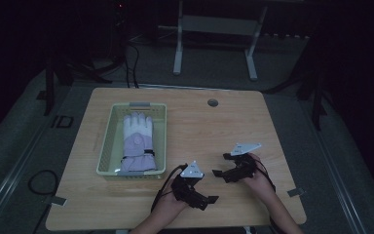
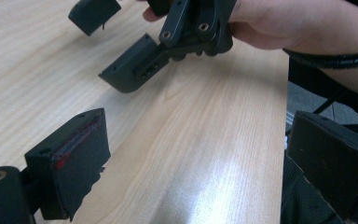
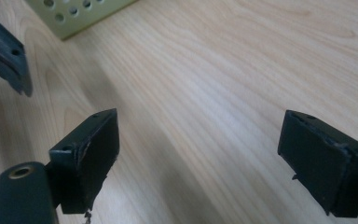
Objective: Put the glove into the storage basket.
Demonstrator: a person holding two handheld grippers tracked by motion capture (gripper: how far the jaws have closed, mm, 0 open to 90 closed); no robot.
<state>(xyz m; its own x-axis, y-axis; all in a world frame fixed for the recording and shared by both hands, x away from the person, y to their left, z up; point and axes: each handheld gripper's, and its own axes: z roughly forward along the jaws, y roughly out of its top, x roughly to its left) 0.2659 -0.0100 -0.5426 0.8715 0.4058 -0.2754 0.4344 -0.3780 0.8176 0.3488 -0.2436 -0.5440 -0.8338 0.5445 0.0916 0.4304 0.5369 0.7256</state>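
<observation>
Item: white and lilac padded glove (image 1: 137,142), lying in the pale green perforated plastic basket (image 1: 108,141), long axis running away from me, fingers apparently far end. It lies forward-left of my left gripper (image 1: 199,193), the nearer one. My right gripper (image 1: 221,165): farther. Both jaws wide, empty.

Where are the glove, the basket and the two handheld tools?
glove (image 1: 137,141): high view, palm.
basket (image 1: 104,145): high view, left wall.
left tool (image 1: 205,199): high view, between tips.
right tool (image 1: 221,164): high view, between tips.
</observation>
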